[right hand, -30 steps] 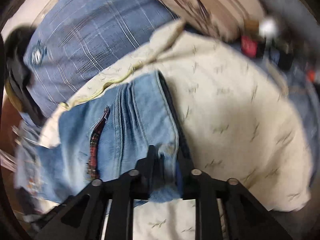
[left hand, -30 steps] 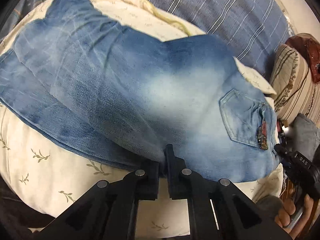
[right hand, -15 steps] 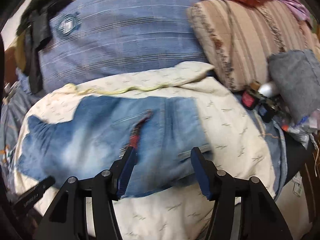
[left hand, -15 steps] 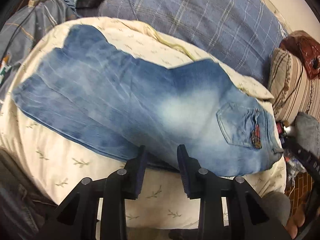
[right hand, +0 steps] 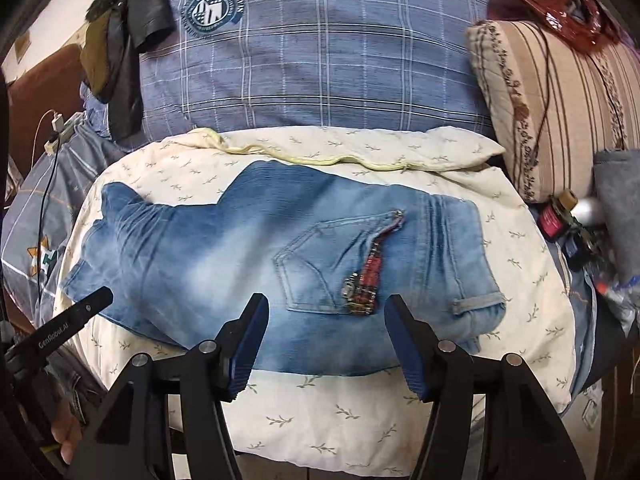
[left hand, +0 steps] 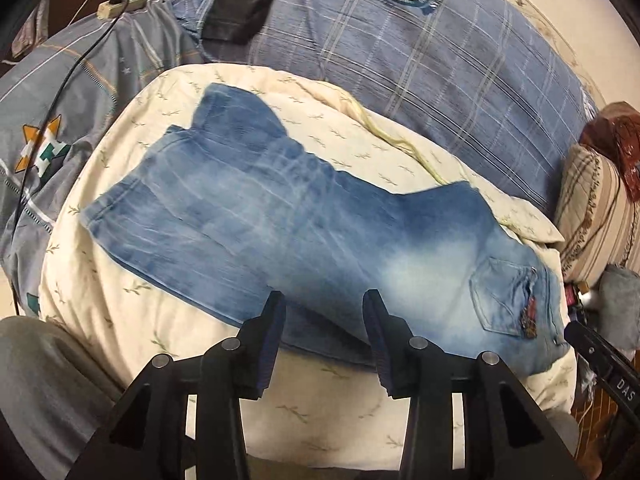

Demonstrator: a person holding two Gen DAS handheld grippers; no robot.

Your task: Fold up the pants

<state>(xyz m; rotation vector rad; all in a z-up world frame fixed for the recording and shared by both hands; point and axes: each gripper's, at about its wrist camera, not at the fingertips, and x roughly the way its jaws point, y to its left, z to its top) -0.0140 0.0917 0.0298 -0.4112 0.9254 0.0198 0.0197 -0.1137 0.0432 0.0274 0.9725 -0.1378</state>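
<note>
Faded blue jeans (left hand: 304,232) lie folded lengthwise, one leg on the other, on a cream leaf-print cushion (left hand: 132,320). The waist with a back pocket (left hand: 504,296) is at the right, the leg ends at the upper left. My left gripper (left hand: 324,308) is open and empty, just above the near edge of the thigh. In the right wrist view the jeans (right hand: 208,256) show the pocket with red trim (right hand: 368,276). My right gripper (right hand: 324,312) is open and empty, over the seat near the pocket.
A blue plaid pillow (left hand: 420,72) lies behind the cushion. A striped beige cushion (right hand: 560,112) and small bottles (right hand: 568,216) are at the right. A grey quilt with a power strip and cable (left hand: 124,0) is at the left. Dark clothes (right hand: 120,40) lie on the plaid pillow.
Both grippers were shut on the jeans' near edge one second ago. They have let go, opened and pulled back and up. The jeans now lie flat on the cushion.
</note>
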